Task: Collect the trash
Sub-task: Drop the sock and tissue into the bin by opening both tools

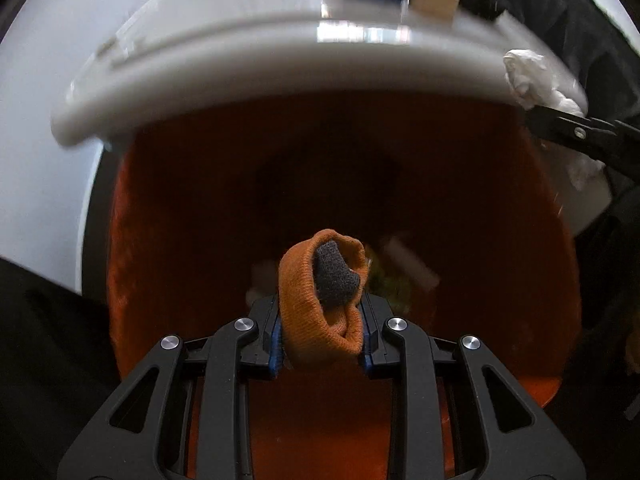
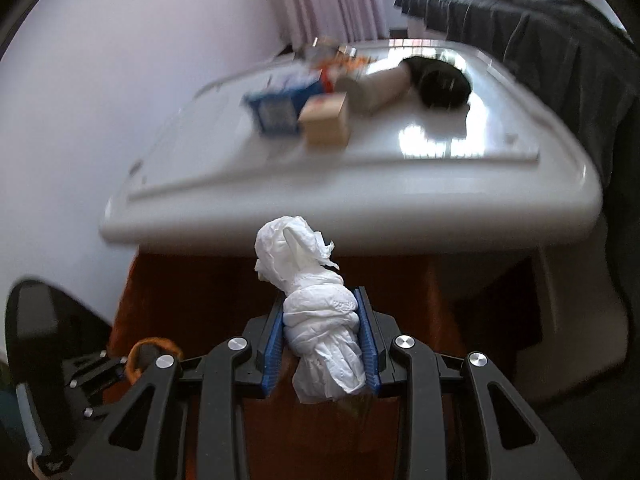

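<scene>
Left tongs (image 1: 322, 330) pinch a ribbed orange sock (image 1: 320, 312); right tongs (image 2: 323, 346) squeeze crumpled, perhaps damp, tissue (image 2: 316, 312).

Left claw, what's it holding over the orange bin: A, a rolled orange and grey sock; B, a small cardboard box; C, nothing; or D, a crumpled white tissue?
A: the left claw is shut on a rolled orange and grey sock above the orange bin; the white tissue sits in the right claw.

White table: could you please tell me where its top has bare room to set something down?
The white table is bare along its near edge and right side. The far left is crowded with a blue box, a small brown box and a tube.
</scene>
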A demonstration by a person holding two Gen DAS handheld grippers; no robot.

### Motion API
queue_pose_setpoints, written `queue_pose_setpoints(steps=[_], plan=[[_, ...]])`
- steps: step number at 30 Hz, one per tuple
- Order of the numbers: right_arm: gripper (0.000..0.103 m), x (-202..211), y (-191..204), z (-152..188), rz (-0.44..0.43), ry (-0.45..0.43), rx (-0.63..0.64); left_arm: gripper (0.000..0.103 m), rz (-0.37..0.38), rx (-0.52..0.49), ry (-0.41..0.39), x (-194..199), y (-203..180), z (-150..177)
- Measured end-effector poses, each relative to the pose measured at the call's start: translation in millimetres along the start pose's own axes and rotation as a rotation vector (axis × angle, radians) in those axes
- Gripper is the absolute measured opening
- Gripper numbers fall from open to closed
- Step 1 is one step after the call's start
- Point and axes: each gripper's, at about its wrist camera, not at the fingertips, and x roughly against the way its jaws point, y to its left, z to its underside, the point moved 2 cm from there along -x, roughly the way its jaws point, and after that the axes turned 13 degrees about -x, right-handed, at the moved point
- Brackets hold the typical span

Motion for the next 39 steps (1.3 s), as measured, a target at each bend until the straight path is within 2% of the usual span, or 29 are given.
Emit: queue_pose_setpoints(steps=[5, 12, 13, 14, 15, 16, 19, 30, 35, 39], plan=[[0.033, -17, 0, 37, 0.06, 0.119, -0.008, 0.026, 0.023, 0.038, 0.024, -6, 11, 5], [0.034, -30, 5, 46, 0.105, 0.166, 0.031, 0.027, 0.042, 0.05, 0.097, -25, 12, 7], [0.037, -33, 5, 47, 0.112, 0.177, 0.032, 0.029, 0.049, 0.051, 0.099, -26, 12, 7], [0.051, -35, 5, 48, 0.125, 0.185, 0.032, 0.033, 0.048, 0.053, 0.111, -26, 11, 9], [0.062, -36, 6, 47, 0.132, 0.183, 0.03, 0.045, 0.043, 0.053, 0.12, -27, 10, 10], [0.063, -35, 5, 47, 0.14, 0.166, 0.027, 0.057, 0.037, 0.05, 0.125, -27, 10, 10], [0.063, -31, 0, 44, 0.13, 0.148, -0.002, 0.066, 0.012, 0.031, 0.11, -23, 7, 8], [0.063, -18, -2, 35, 0.113, 0.083, -0.033, 0.067, 0.011, 0.042, 0.102, -23, 13, 5], [0.063, 0, 4, 22, 0.101, -0.031, -0.015, 0.067, 0.009, 0.035, 0.063, -17, 11, 12], [0.063, 12, 12, -6, 0.095, -0.122, 0.01, 0.067, -0.001, 0.031, -0.029, -2, 13, 8]])
